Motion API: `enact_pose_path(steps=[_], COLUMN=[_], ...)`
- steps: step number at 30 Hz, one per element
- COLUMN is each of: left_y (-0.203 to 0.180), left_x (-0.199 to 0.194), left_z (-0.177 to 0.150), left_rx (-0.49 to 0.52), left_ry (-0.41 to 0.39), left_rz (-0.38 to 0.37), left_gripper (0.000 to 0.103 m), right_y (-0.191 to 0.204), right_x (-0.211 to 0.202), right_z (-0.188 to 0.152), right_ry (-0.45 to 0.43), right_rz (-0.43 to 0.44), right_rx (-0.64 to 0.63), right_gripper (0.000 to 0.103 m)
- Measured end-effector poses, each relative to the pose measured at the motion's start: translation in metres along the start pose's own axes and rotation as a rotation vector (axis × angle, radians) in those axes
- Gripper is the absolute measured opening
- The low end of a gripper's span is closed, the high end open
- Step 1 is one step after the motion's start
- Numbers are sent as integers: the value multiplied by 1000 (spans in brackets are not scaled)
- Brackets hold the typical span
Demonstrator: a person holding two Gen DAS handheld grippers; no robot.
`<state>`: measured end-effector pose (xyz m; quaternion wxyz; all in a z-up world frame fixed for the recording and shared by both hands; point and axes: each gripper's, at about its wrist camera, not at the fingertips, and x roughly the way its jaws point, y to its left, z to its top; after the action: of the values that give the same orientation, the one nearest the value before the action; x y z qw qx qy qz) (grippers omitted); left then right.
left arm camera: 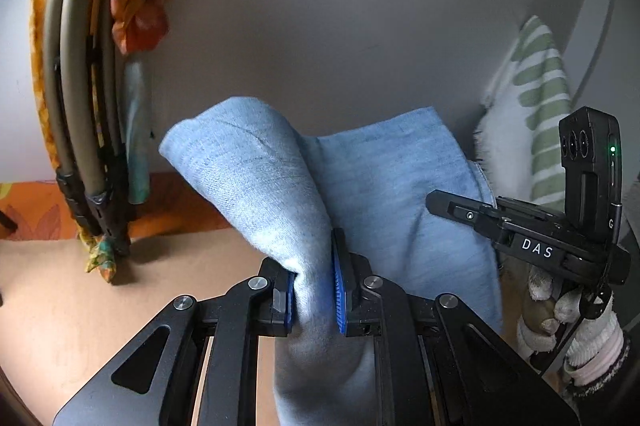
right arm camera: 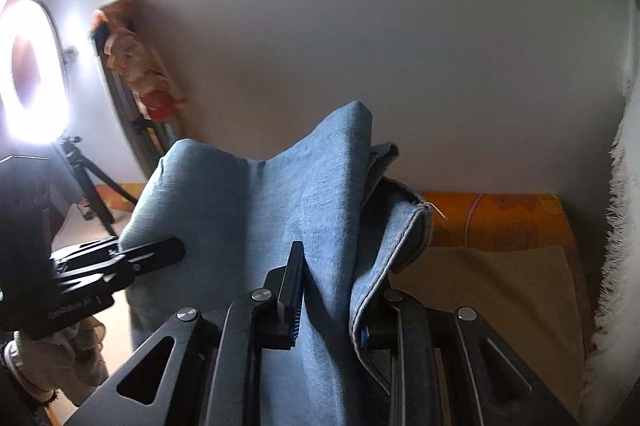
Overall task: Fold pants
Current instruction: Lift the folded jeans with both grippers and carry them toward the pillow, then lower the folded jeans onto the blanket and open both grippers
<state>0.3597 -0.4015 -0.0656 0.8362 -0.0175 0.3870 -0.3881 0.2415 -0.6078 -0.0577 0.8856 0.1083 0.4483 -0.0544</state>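
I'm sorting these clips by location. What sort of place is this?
Probably a room in a home, set up for filming. A ring light on a tripod stands by the plain wall, a striped green-and-white pillow leans nearby, and orange patterned fabric covers the surface beneath the blue pants.

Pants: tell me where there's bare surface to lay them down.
Both grippers, left and right, hold the pants aloft. Bare tan surface lies left, bordered by the orange fabric and hoops; another patch lies right. The pillow crowds the far right.
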Motion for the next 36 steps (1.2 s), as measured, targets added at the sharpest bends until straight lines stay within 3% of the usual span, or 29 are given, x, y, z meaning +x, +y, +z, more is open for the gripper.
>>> enact_pose_path(steps=[10, 14, 16, 21, 36], left_y=[7, 4, 1, 11, -27], left_x=[24, 25, 26, 13, -66], left_z=[-6, -5, -5, -4, -6], left_rx=[35, 55, 60, 59, 92], left_ry=[55, 62, 69, 60, -12], left_rz=[112, 143, 172, 239, 204], left_gripper=[16, 22, 26, 42, 46], right_y=[-14, -9, -11, -9, 19], right_x=[49, 55, 51, 32, -42], right_z=[4, 4, 7, 10, -8], right_ry=[54, 67, 59, 25, -26], right_rz=[-58, -146, -198, -214, -201], right_rx=[-1, -23, -8, 6, 11], right_gripper=[21, 42, 45, 51, 58])
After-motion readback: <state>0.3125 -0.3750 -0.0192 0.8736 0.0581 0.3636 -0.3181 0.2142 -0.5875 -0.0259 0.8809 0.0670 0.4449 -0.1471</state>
